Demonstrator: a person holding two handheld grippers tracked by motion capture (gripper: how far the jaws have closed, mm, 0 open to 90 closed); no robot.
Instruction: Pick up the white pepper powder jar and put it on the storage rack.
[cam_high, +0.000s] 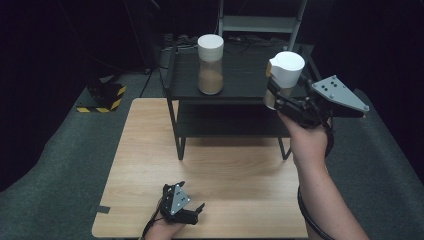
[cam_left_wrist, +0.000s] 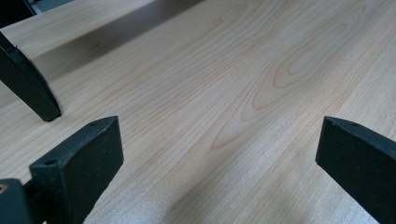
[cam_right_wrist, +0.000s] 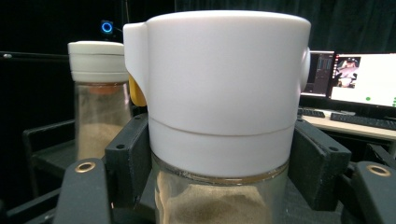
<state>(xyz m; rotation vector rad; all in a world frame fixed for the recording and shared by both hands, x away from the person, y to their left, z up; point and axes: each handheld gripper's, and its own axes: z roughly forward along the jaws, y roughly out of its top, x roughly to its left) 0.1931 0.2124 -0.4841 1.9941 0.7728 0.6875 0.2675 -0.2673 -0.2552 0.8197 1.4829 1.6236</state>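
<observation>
i've got the right gripper (cam_high: 278, 95) clamped on the jar's (cam_right_wrist: 219, 196) glass just under its white lid (cam_right_wrist: 224, 70), so it hangs upright beside the shelf (cam_high: 240, 95). the left gripper (cam_high: 192, 210) idles with jaws spread over the table (cam_left_wrist: 224, 84), out of the way.

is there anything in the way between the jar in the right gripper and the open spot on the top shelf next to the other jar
Nothing visible blocks it. The right gripper holds the white-lidded jar above the right end of the black shelf, which looks bare there. The other jar stands well to the left, apart from it.
</observation>
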